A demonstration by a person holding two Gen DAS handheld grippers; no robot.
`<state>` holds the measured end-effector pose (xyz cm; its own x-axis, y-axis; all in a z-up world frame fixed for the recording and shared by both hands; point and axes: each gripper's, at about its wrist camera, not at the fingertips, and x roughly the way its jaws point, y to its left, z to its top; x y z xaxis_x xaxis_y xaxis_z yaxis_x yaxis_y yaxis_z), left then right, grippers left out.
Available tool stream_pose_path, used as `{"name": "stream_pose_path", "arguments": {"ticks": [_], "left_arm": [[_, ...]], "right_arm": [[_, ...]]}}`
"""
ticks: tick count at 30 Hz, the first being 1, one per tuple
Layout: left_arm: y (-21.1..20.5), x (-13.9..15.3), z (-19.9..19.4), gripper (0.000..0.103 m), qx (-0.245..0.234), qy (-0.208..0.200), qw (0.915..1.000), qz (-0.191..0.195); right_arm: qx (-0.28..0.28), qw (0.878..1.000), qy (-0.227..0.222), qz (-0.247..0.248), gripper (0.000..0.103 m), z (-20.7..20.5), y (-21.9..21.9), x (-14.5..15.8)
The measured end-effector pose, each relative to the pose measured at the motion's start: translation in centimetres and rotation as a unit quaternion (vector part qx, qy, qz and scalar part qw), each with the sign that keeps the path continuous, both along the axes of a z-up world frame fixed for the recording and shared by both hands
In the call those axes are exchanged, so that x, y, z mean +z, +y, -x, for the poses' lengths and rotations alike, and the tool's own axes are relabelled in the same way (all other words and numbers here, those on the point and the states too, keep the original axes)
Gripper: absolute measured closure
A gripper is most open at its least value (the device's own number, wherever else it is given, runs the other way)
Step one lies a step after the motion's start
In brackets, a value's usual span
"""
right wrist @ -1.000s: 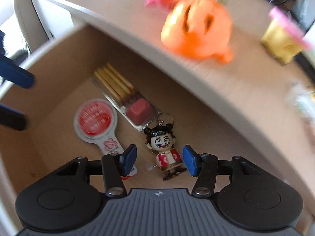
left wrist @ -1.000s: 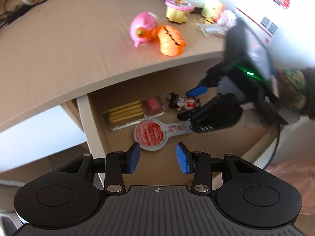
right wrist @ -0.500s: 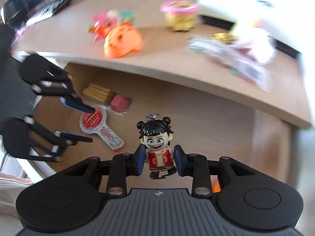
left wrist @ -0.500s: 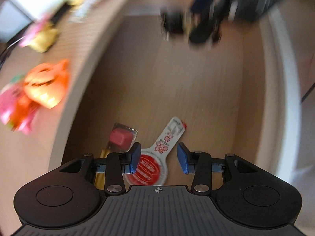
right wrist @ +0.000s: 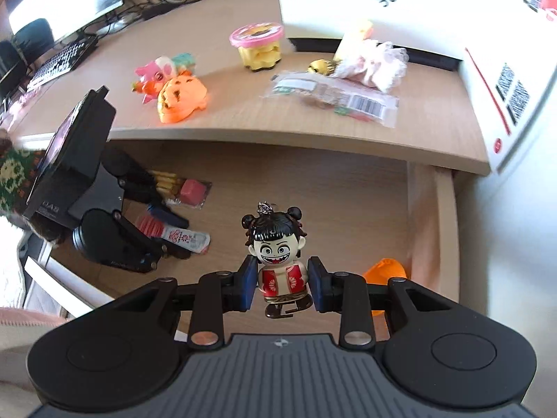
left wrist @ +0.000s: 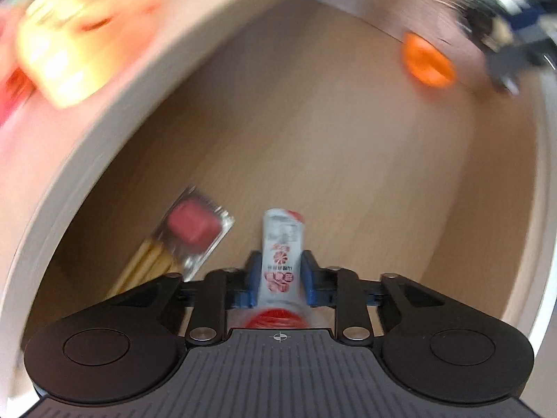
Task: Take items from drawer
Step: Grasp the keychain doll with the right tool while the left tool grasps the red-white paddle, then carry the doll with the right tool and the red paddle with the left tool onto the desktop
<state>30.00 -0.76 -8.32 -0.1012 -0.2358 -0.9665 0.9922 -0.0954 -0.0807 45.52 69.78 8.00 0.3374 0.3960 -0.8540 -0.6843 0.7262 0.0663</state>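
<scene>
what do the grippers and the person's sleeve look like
Both grippers, left and right, are black plastic with ribbed grey tops, round side discs, silver screws and blue-padded jaws. The left carries a black box-shaped block behind it. The sleeve is green patterned knit.

Left wrist view: desk toys [left wrist: 66,45] smeared by motion blur; right gripper [left wrist: 504,45] blurred at the edge; packet's [left wrist: 282,261] round end hidden.

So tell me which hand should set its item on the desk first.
Right. Its tongs already hold the doll keychain lifted above the drawer, facing the desk. The left tongs are only closing around the red-and-white packet.
</scene>
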Motion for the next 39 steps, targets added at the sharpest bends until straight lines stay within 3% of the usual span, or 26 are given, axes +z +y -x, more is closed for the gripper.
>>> {"name": "stream_pose_path", "arguments": {"ticks": [5, 10, 13, 16, 20, 22, 25, 29, 31, 33, 35, 39], "left_arm": [[2.1, 1.6, -0.7, 0.077, 0.049, 0.013, 0.9983, 0.029], [4.7, 7.8, -0.8, 0.077, 0.084, 0.048, 0.9901, 0.102], [6.3, 13.2, -1.3, 0.077, 0.107, 0.077, 0.9761, 0.173], [8.0, 17.9, -2.6, 0.077, 0.141, 0.080, 0.9577, 0.238], [9.1, 20.8, -5.9, 0.077, 0.208, 0.047, 0.9400, 0.267], [9.1, 20.7, -9.1, 0.077, 0.254, 0.043, 0.9318, 0.255], [7.9, 19.3, -13.2, 0.078, 0.317, 0.070, 0.9184, 0.227], [6.0, 15.3, -16.6, 0.078, 0.356, 0.092, 0.9106, 0.190], [4.5, 13.3, -17.3, 0.079, 0.359, 0.102, 0.9107, 0.178], [3.3, 11.7, -17.4, 0.080, 0.345, 0.091, 0.9182, 0.172], [2.6, 11.0, -17.0, 0.079, 0.330, 0.091, 0.9188, 0.197], [1.9, 10.8, -17.1, 0.078, 0.327, 0.097, 0.9116, 0.229]], "right_arm": [[-0.009, 1.000, -0.010, -0.012, 0.073, -0.5, -0.1, 0.8], [-0.009, 0.999, -0.021, -0.023, 0.072, -0.7, 0.2, 1.9], [-0.007, 0.999, -0.024, -0.032, 0.072, -0.8, 0.5, 2.7], [-0.001, 0.999, -0.032, -0.038, 0.072, -1.0, 1.1, 3.5], [0.004, 0.998, -0.045, -0.048, 0.072, -1.4, 1.8, 4.8], [0.004, 0.998, -0.047, -0.052, 0.072, -1.6, 2.1, 5.1], [0.005, 0.997, -0.046, -0.055, 0.072, -2.1, 2.7, 5.4], [0.004, 0.998, -0.041, -0.053, 0.073, -2.6, 3.1, 5.2], [-0.001, 0.998, -0.041, -0.046, 0.073, -2.8, 3.2, 5.1], [-0.009, 0.998, -0.044, -0.040, 0.072, -3.0, 3.0, 5.0], [-0.016, 0.998, -0.048, -0.037, 0.072, -3.1, 2.6, 5.1], [-0.034, 0.997, -0.055, -0.040, 0.073, -3.6, 1.8, 5.5]]}}
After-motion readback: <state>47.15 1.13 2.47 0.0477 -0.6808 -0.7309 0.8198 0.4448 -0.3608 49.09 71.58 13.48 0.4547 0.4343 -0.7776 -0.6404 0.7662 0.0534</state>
